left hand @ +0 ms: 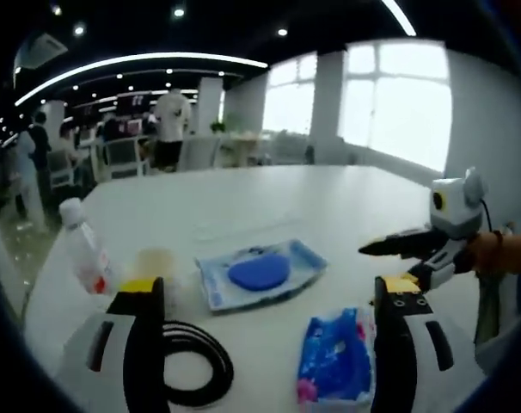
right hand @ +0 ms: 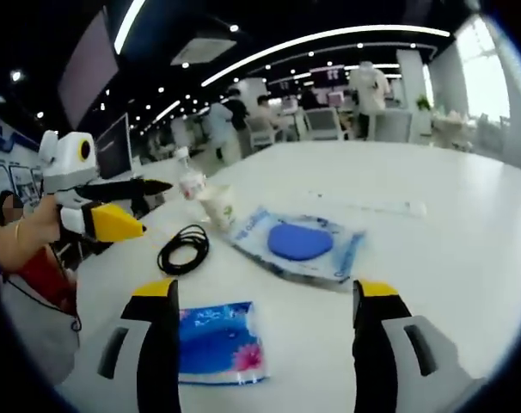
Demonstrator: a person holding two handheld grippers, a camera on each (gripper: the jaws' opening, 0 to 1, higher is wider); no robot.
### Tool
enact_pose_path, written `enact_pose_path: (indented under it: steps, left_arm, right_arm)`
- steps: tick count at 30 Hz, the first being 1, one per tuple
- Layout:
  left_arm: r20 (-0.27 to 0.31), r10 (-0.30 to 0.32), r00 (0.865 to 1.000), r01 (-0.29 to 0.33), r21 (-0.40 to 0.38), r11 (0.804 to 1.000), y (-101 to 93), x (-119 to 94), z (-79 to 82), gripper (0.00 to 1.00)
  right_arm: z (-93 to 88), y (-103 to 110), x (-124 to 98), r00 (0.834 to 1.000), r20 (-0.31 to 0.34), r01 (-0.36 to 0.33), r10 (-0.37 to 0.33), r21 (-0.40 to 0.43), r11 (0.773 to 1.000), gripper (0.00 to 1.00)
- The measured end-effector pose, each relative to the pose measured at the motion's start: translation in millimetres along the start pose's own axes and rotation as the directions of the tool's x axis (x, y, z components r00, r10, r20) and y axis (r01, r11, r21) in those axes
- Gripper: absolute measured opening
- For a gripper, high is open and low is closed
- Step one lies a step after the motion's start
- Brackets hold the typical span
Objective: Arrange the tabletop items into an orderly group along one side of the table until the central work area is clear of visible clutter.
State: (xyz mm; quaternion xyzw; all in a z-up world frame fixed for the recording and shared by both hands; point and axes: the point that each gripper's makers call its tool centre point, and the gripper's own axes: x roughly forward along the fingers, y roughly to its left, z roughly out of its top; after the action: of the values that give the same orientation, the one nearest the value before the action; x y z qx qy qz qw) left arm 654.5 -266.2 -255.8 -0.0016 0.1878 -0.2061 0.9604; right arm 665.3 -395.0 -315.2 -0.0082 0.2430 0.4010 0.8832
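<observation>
Left gripper view: your left gripper [left hand: 269,323] hangs spread wide over the coiled black cable [left hand: 192,366], floppy; pinch one loop. Right gripper view: your right gripper [right hand: 265,331] gapes empty above the tissue pack [right hand: 216,341], soft, light; grab mid-body.

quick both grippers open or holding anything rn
Left gripper: open, holding nothing.
Right gripper: open, holding nothing.
</observation>
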Motion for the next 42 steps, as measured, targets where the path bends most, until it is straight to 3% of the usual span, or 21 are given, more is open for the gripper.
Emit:
enact_pose_path:
  steps: [5, 12, 15, 24, 32, 42]
  left_arm:
    - [0.008, 0.004, 1.000, -0.005, 0.076, 0.997, -3.1, -12, 5.8, 0.99]
    - [0.019, -0.012, 1.000, 0.011, 0.050, 0.999, -8.1, -25, 11.6, 0.99]
    - [0.029, -0.011, 1.000, 0.010, 0.037, 0.999, -10.6, -36, 15.5, 0.99]
    - [0.025, -0.016, 1.000, 0.015, 0.039, 0.999, -15.1, -62, 13.5, 0.99]
    - [0.009, -0.004, 1.000, 0.004, 0.019, 1.000, -13.7, -78, 4.5, 0.98]
    - [0.018, 0.038, 0.999, -0.038, 0.013, 0.999, -4.8, -95, -3.9, 0.96]
  right_arm:
    - [-11.1, 8, -1, 1.000, -0.009, -0.015, 0.015, 0.000, 1.000, 0.82]
    - [-20.0, 16, -2, 0.999, -0.001, -0.041, 0.041, 0.006, 0.999, 0.83]
    - [-20.7, 23, 1, 0.998, 0.031, -0.057, 0.056, 0.025, 0.998, 0.84]
    - [-36.0, 30, 14, 0.997, 0.014, -0.070, 0.070, 0.008, 0.998, 0.77]
    - [-41.7, 30, 25, 0.997, 0.018, -0.070, 0.070, -0.002, 0.998, 0.68]
    - [-54.7, 24, 31, 0.999, -0.009, -0.046, 0.045, -0.035, 0.998, 0.44]
